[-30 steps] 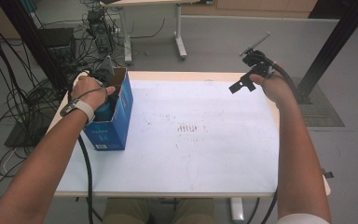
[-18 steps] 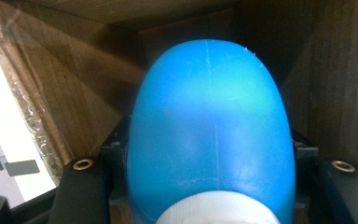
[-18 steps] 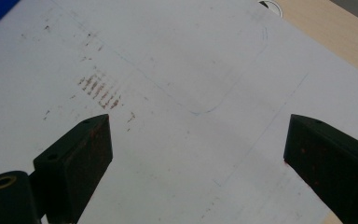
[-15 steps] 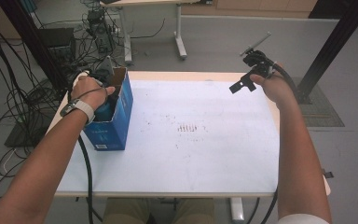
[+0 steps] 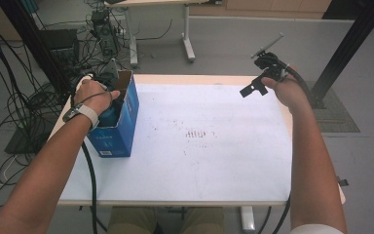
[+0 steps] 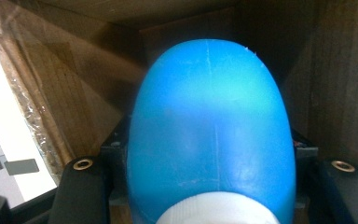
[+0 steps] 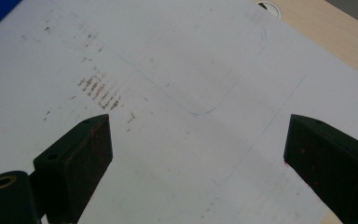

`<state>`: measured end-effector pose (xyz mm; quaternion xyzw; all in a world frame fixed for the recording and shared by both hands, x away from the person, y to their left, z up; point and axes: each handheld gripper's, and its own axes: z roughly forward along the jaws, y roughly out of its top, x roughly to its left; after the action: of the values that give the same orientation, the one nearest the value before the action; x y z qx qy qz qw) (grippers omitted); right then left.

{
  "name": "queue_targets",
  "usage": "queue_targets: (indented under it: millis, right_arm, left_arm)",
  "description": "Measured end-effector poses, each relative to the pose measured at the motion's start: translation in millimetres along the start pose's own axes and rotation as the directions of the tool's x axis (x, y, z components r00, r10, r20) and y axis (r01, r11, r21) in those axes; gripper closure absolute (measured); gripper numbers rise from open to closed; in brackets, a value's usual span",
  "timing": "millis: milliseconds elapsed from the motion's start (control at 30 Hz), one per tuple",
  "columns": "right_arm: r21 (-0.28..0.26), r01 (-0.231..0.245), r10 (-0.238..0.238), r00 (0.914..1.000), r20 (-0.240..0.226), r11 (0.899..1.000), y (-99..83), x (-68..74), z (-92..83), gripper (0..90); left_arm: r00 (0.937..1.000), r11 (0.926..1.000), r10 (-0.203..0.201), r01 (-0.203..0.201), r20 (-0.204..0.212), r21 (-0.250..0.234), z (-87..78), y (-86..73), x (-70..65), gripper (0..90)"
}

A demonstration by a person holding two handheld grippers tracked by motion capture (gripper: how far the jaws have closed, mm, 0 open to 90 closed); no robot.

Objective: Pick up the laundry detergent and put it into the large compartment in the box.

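A blue bottle (image 6: 209, 130) with a white cap lies between the jaws of my left gripper (image 6: 209, 186), which is shut on it. The bottle points into an open cardboard box (image 6: 74, 93), brown inside. From the high view the box (image 5: 121, 131) is blue outside and stands at the table's left edge. My left hand reaches into its top, and a bit of the blue bottle (image 5: 108, 115) shows under the hand. My right gripper (image 5: 254, 87) hangs above the far right corner of the table, open and holding nothing. Its jaws (image 7: 198, 154) stand wide apart over the white sheet (image 7: 168, 70).
A white sheet (image 5: 214, 146) with faint brown smudges (image 5: 197, 133) covers most of the table. Bare wood (image 7: 326, 37) shows along the far and right edges. Cables and equipment (image 5: 53, 58) crowd the floor at left. A black post (image 5: 345, 53) rises at right.
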<state>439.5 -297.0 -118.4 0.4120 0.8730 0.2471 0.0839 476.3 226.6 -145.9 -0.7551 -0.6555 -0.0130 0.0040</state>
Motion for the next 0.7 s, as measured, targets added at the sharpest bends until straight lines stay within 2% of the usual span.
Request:
queue_targets:
  millis: [700]
  right_arm:
    - [-0.003, 0.004, -0.004, 1.0000, -0.003, 1.000, -0.5, 0.1, -0.7, 7.7]
  left_arm:
    - [1.0000, 1.0000, 0.005, -0.005, 0.001, -0.003, -0.1, -1.8, 0.0, 38.0]
